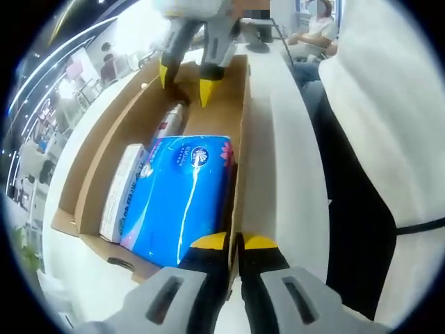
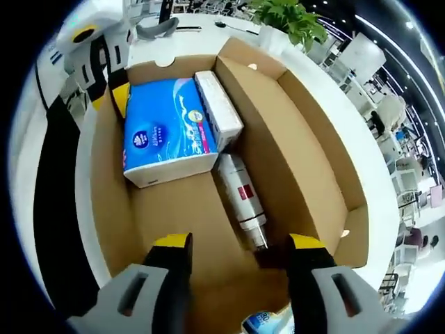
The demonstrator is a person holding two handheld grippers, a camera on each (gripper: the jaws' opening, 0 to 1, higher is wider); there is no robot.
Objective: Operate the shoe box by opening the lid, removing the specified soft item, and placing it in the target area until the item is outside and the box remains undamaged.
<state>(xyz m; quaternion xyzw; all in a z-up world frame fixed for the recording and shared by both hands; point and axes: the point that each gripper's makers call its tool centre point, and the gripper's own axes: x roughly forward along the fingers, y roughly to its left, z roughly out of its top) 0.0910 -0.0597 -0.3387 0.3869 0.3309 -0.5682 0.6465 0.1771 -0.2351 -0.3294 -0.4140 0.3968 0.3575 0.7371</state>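
1. Left gripper view: the cardboard shoe box (image 1: 90,156) lies open on a white table (image 1: 278,174), its lid folded out to the side, so the opening step looks done. The left gripper (image 1: 234,240) has its yellow-tipped jaws together on the box's near side wall, apparently steadying it. Inside lies the soft item, a blue plastic-wrapped tissue pack (image 1: 179,198), glossy and pillow-shaped, with a flat white carton (image 1: 119,191) beside it and a white bottle (image 1: 169,120) beyond.

2. Right gripper view: the right gripper (image 2: 240,243) hovers with jaws apart over the box floor, the bottle's (image 2: 241,191) cap end between its tips. The tissue pack (image 2: 165,129) sits further in, untouched. The next move probably calls for reaching past the bottle and pinching the yielding wrap gently, clear of the matte cardboard walls.
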